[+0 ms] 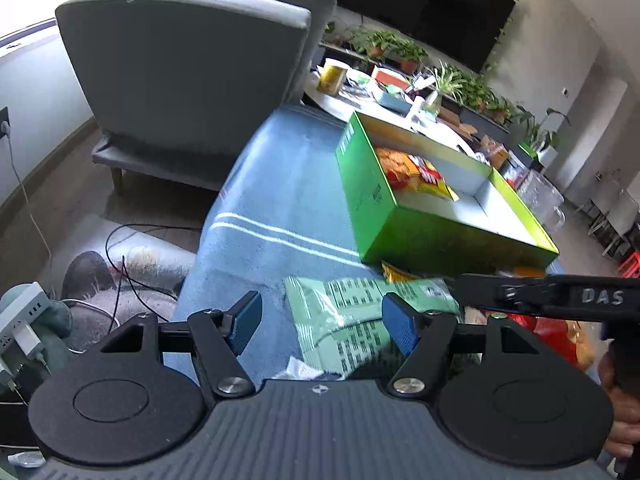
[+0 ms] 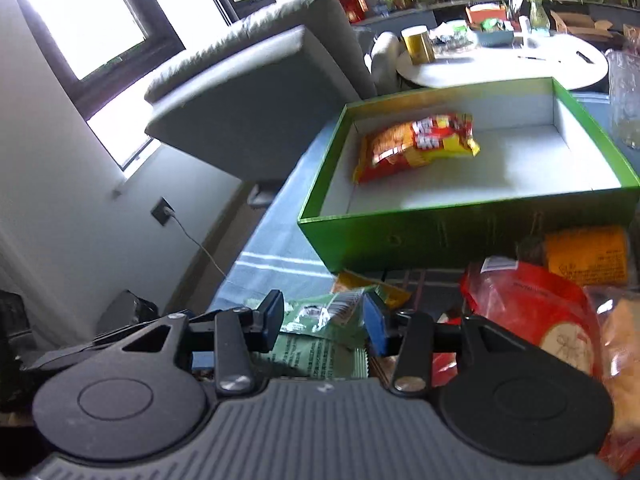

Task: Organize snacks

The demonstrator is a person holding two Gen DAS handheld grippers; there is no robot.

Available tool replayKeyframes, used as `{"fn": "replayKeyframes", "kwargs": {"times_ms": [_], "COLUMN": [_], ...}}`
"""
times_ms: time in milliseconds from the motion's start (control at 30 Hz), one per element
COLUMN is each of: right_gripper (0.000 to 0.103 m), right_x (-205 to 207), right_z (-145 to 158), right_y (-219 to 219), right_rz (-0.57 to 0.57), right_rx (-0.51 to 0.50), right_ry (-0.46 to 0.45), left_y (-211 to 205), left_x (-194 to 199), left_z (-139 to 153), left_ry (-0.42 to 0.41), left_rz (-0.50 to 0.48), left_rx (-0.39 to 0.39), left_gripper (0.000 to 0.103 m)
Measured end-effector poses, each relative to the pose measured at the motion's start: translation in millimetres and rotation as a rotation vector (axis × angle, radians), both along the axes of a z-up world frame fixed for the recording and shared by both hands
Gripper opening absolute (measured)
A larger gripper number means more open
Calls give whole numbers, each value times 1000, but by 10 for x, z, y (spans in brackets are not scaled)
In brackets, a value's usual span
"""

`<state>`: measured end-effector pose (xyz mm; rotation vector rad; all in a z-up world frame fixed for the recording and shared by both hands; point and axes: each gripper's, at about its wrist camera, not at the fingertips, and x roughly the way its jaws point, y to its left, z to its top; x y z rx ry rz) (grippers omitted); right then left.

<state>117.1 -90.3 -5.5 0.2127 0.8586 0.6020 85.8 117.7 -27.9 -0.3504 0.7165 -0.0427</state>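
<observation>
A green box (image 1: 372, 216) (image 2: 440, 236) stands open on the blue cloth, with a red and yellow snack packet (image 1: 416, 172) (image 2: 416, 140) lying inside. In front of it lies a green snack packet (image 1: 352, 312) (image 2: 320, 314). My left gripper (image 1: 322, 324) hovers over its near end with blue pads apart and off it. My right gripper (image 2: 323, 320) straddles the packet's other end, which fills the gap from pad to pad and looks pinched. In the left wrist view its black arm (image 1: 560, 296) reaches in from the right.
A red bag (image 2: 532, 304) and an orange packet (image 2: 584, 256) lie right of the green packet. A glass jug (image 2: 626, 92) stands beside the box. A grey armchair (image 1: 180, 64) and a cluttered round white table (image 2: 500, 64) sit behind. Cables and a power strip (image 1: 24, 328) lie on the floor at left.
</observation>
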Motion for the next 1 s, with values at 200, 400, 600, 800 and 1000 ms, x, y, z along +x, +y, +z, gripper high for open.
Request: {"fn": "replayKeyframes", "kwargs": {"times_ms": [200,400,600,800,1000], "right_gripper": [91,90,91,91,88], "right_x": [-28,-8,32,112,49], "right_z": [-132,-161,-197,-249,-183], "right_y": [173,189,220,235,232], "right_rz": [57,69,86,99,105], "right_rx": [-64,-93,-107,-100,-78], "right_ry": [8,19,45,68,45], "left_y": [-53,-21,-12,-14,-161], "left_x": [8,33,68,83,4], "left_z": [-83,-145,-203,-295,-100], "left_ry": [9,44,49,60,-8], "left_rz": [-55,-79,-100,-104,-125], "left_rx": [-21,-89,-130,-164,-114], "left_gripper": [64,63,64,58,53]}}
